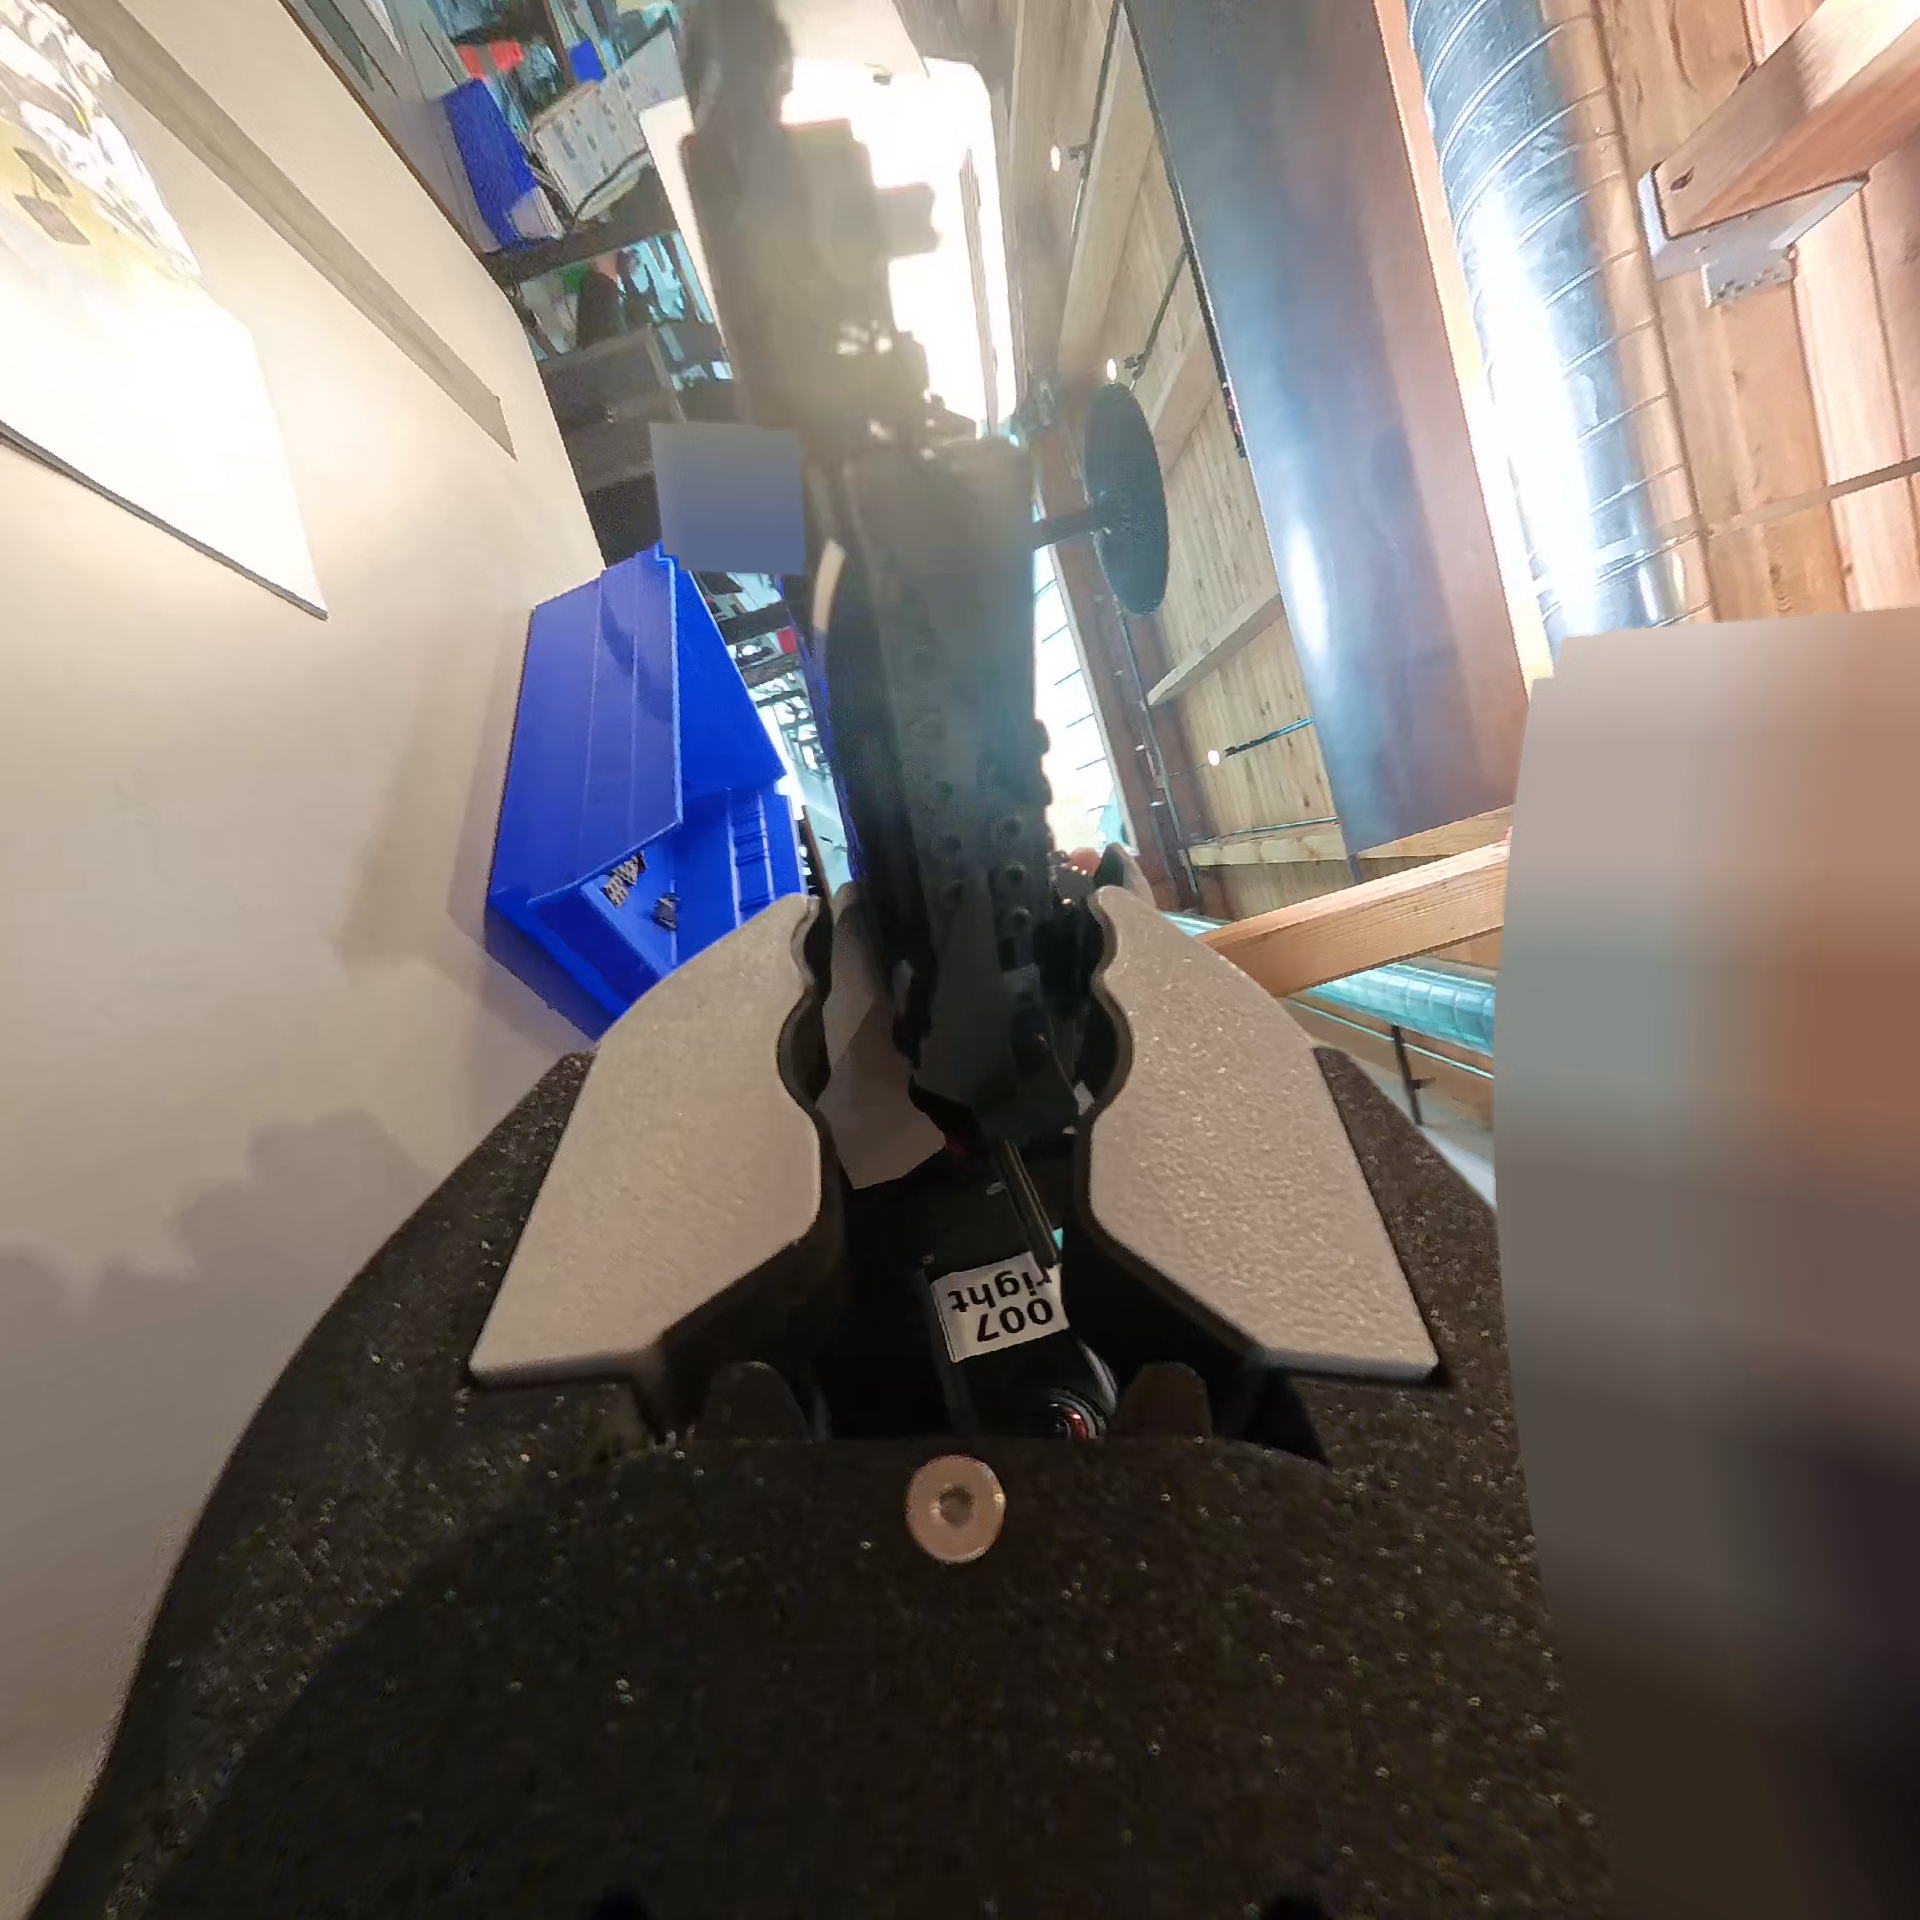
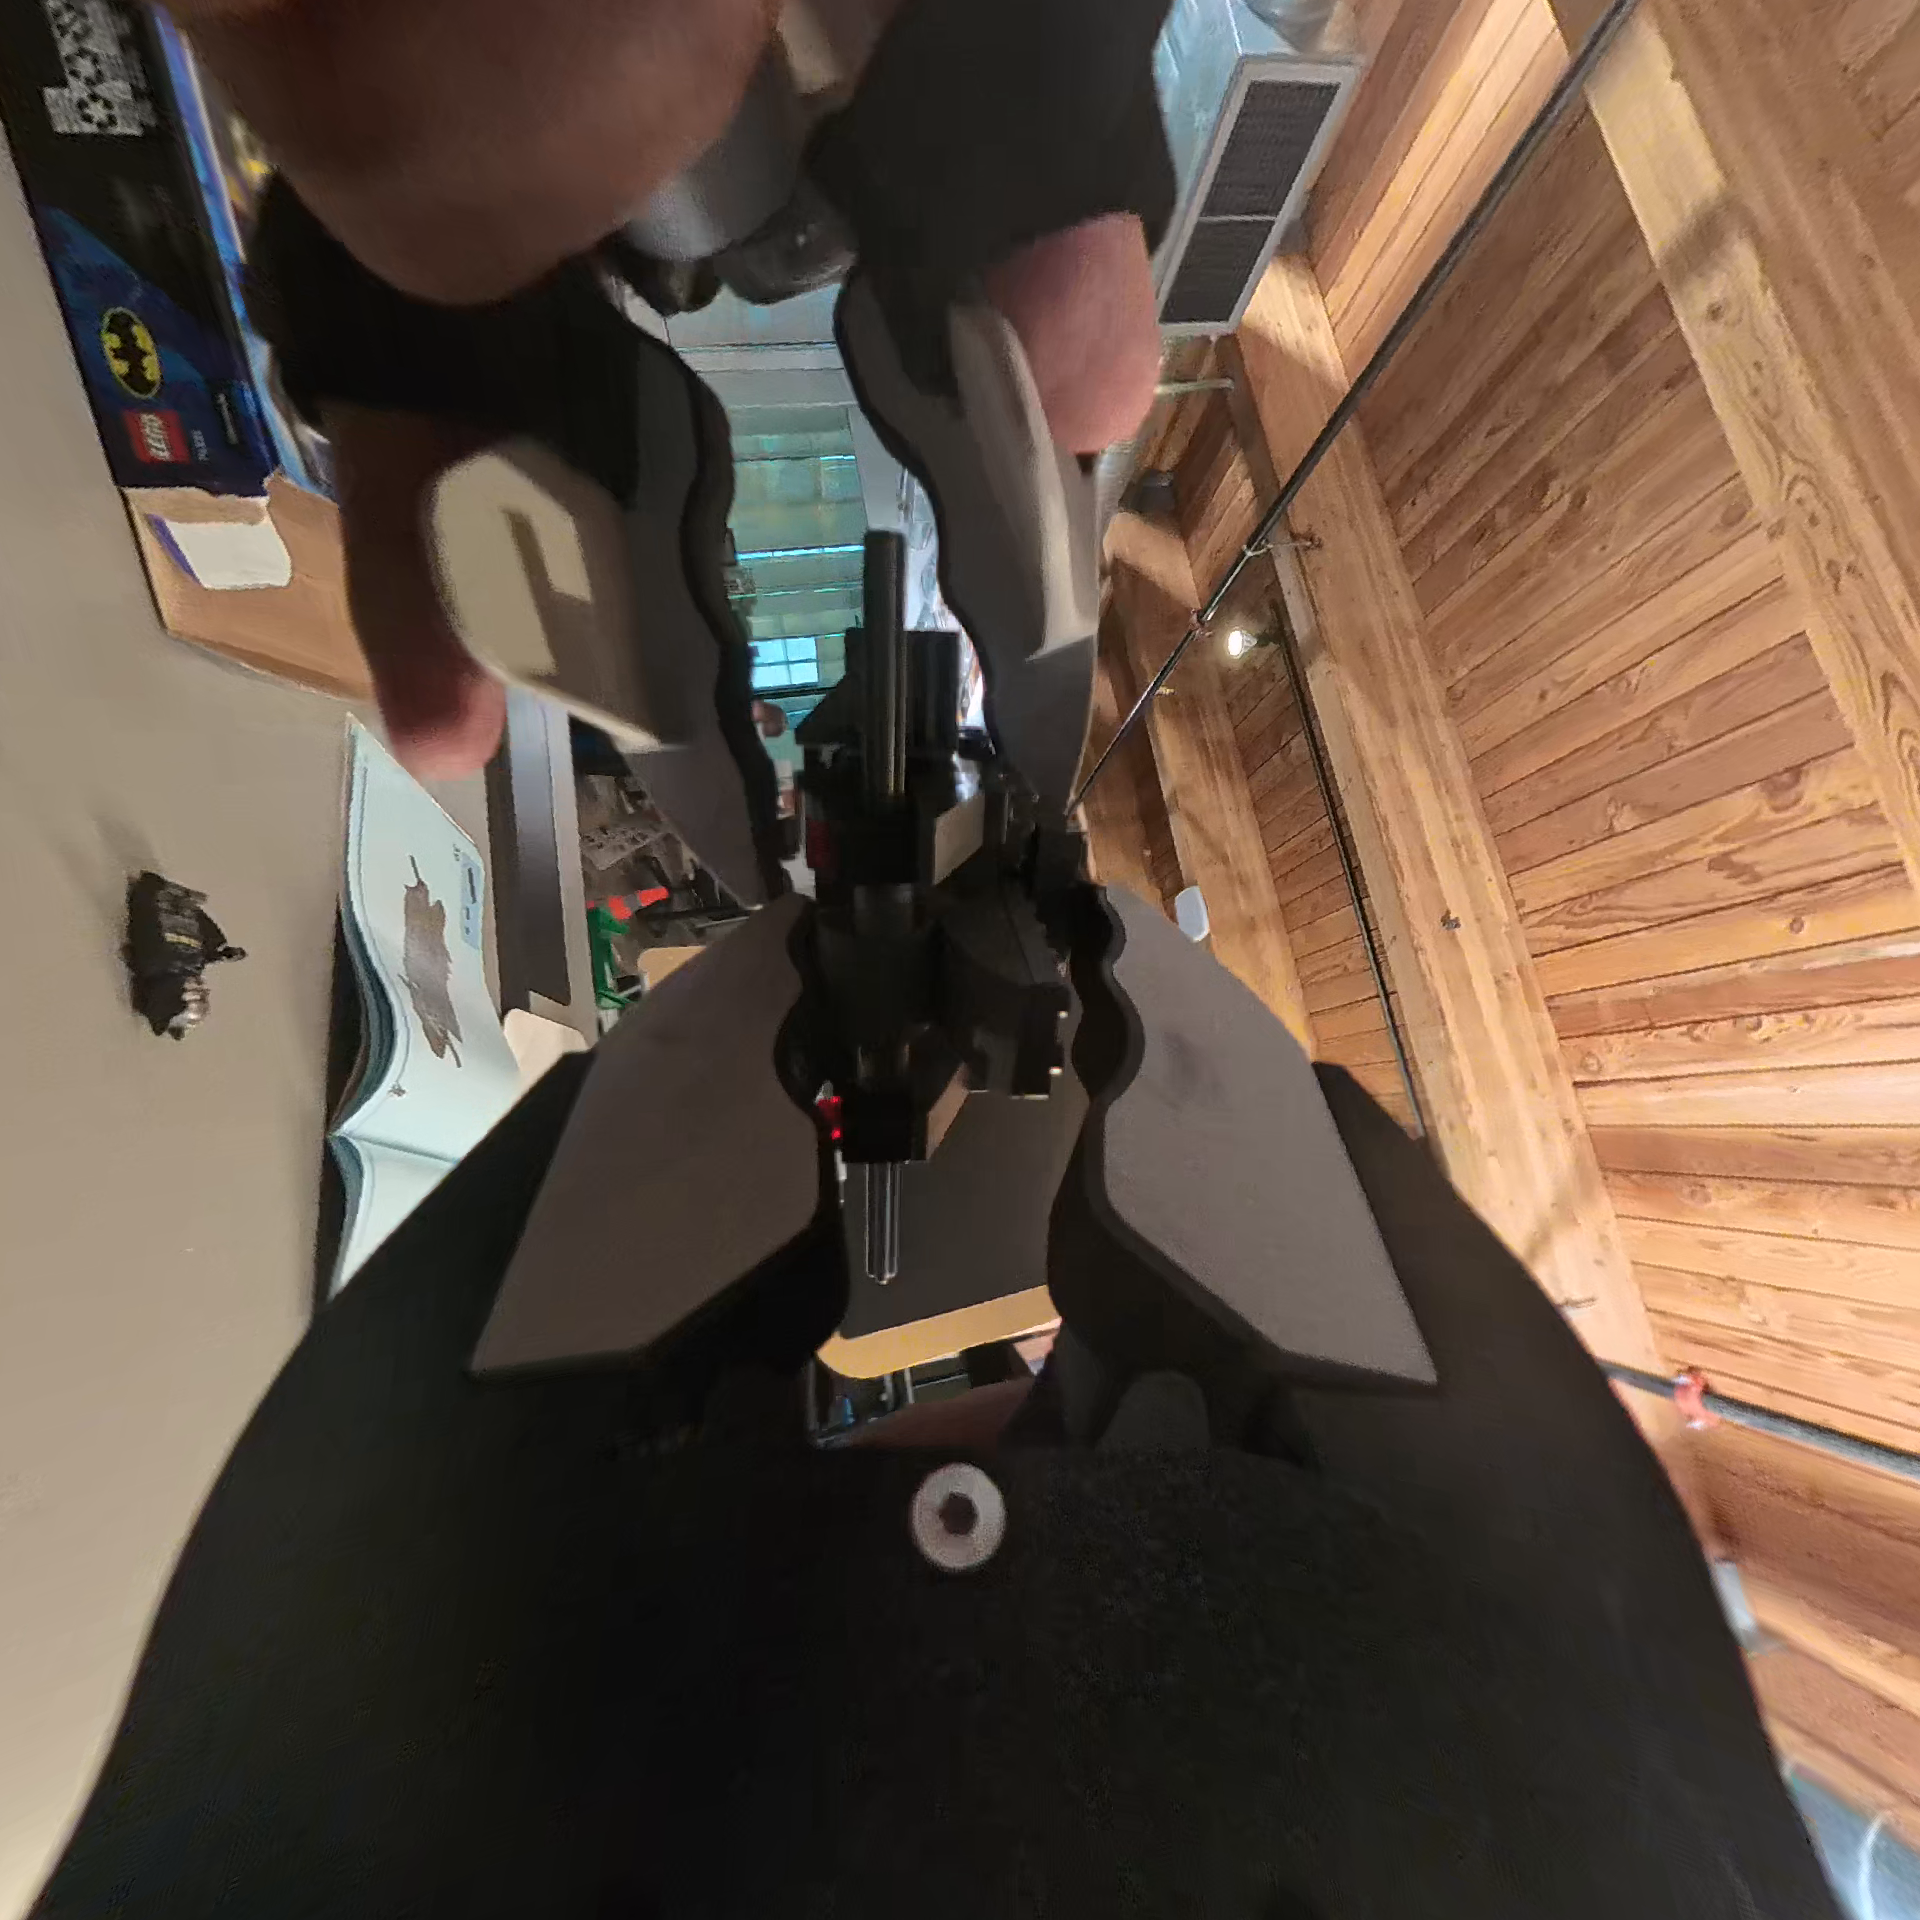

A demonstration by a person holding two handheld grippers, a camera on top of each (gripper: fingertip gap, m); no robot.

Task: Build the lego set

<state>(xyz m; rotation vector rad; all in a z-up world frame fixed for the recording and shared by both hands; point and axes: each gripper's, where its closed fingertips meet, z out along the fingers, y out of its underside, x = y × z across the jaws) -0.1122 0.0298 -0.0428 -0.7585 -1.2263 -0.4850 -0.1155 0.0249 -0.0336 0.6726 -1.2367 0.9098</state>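
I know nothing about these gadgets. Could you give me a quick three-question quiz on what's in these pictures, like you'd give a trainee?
1. Multiple choice: what sits between the fingers of the right gripper? A) a black brick-built model B) a red cup C) nothing
2. True or false: the storage bins in the left wrist view are green.
3. Fill in: near the open booklet, a small ___-coloured brick piece lies on the pale table.

Key: 1 A, the black brick-built model fills the space between them. 2 False, they are blue. 3 Black.
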